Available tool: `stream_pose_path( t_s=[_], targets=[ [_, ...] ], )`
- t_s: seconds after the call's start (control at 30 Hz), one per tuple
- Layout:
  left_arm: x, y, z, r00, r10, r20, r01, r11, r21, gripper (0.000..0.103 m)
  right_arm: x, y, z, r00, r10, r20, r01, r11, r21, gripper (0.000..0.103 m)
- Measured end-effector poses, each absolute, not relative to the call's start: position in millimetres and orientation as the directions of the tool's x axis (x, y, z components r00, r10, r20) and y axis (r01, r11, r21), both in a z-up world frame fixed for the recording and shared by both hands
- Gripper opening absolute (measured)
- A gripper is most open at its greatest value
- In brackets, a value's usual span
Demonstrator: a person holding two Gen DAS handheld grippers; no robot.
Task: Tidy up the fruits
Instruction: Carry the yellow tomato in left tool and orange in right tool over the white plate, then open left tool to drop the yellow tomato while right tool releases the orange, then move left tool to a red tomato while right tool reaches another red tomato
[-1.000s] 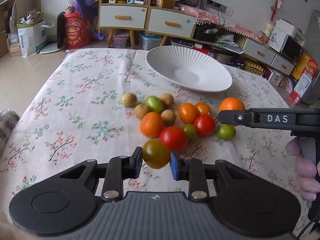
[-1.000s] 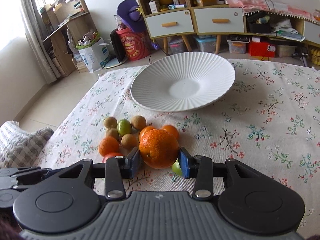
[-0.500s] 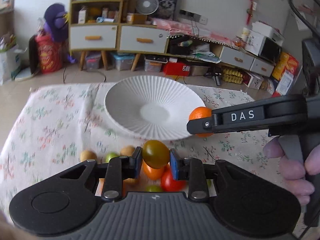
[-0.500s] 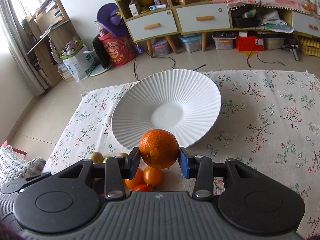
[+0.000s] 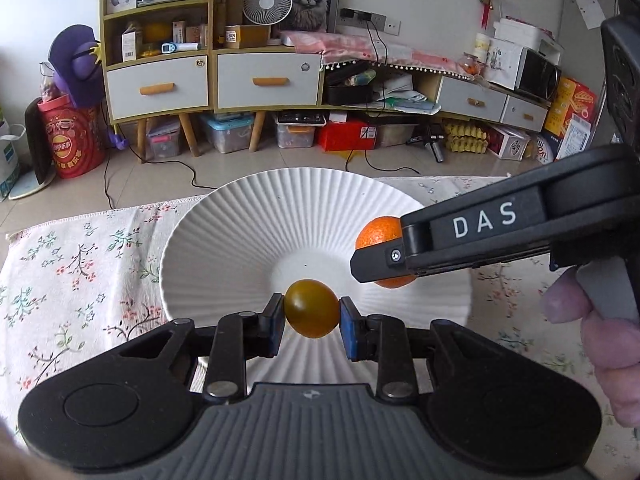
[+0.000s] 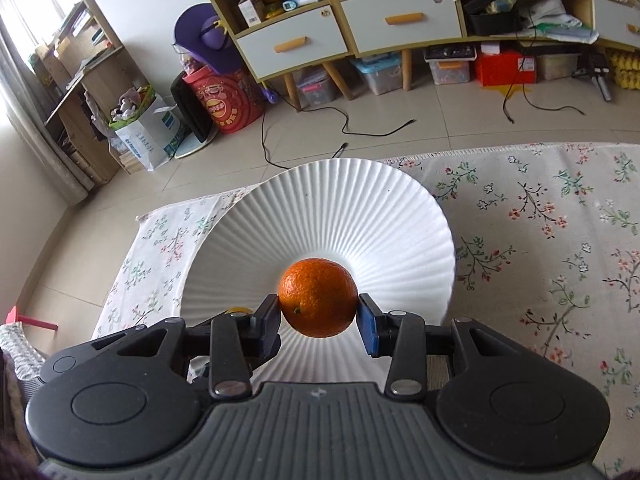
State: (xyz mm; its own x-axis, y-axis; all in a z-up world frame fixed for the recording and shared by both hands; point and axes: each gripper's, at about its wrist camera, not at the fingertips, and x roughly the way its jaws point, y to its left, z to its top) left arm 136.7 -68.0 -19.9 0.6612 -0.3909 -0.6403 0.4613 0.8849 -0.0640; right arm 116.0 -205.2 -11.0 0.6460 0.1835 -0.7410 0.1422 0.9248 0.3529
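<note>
White ribbed plate [image 5: 224, 240] now fills both my views: my left gripper [image 5: 312, 315] pinches an olive tomato [image 5: 311, 309], my right gripper [image 6: 318, 318] an orange [image 6: 318, 297], both carried from the pile to above it, ready for dropping.

White ribbed plate [image 5: 224, 240], orange mandarin [image 6: 318, 298] (floral tablecloth [image 6: 540, 240]).

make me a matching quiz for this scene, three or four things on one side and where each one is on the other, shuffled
Things:
1. orange
2. tomato
3. plate
4. fan

Places:
A. on the flowered tablecloth
B. on the shelf unit by the wall
C. between the jaws of the right gripper
D. between the jaws of the left gripper

Pairs: 1-C, 2-D, 3-A, 4-B
</note>
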Motion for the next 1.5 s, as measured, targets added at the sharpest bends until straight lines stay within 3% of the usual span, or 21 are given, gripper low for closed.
stream_pose_path(
  t_s=[0.63,1.03,1.27,1.5],
  targets=[
    [155,-76,-24,0.649,-0.386,-0.656,0.479,0.877,-0.042,0.022,126,-207,-15,0.648,0.201,-0.734,0.127,0.923,0.364,0.039],
    [149,-76,-14,0.641,-0.346,-0.685,0.469,0.883,-0.006,0.053,116,-211,0,0.656,0.167,-0.736,0.155,0.924,0.349,0.055],
    [137,-61,-2,0.648,-0.324,-0.689,0.43,0.903,-0.019,0.075,101,-208,12,0.669,0.131,-0.732,0.154,0.938,0.309,0.07],
    [123,-51,6,0.649,-0.306,-0.697,0.413,0.911,-0.014,0.086,86,-204,19,0.674,0.115,-0.73,0.155,0.944,0.291,0.081]
  ],
)
